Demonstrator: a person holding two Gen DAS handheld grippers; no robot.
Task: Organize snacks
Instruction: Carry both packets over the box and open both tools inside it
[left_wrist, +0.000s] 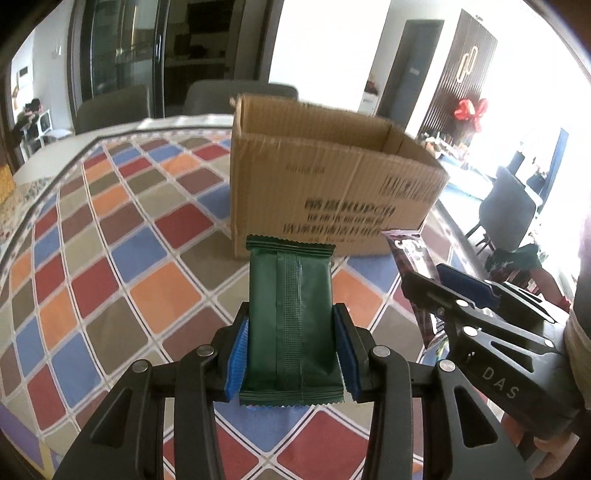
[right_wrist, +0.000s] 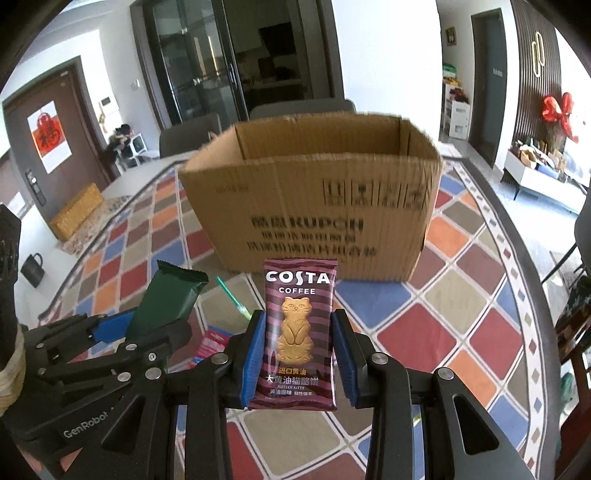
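Left gripper (left_wrist: 291, 354): clamped on dark green snack packet (left_wrist: 291, 314), held upright above checked tablecloth (left_wrist: 110, 258). Right gripper (right_wrist: 299, 350): clamped on maroon Costa biscuit packet (right_wrist: 300, 332), likewise upright. Open cardboard box (right_wrist: 314, 206): on the cloth, just beyond both packets. Pink wrapper (right_wrist: 212, 343): lying on cloth between grippers.

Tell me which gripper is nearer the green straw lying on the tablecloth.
Left, by a small margin. The left gripper, shut on the green packet, hangs just left of the green straw; the right gripper, shut on the Costa packet, sits just to its right.
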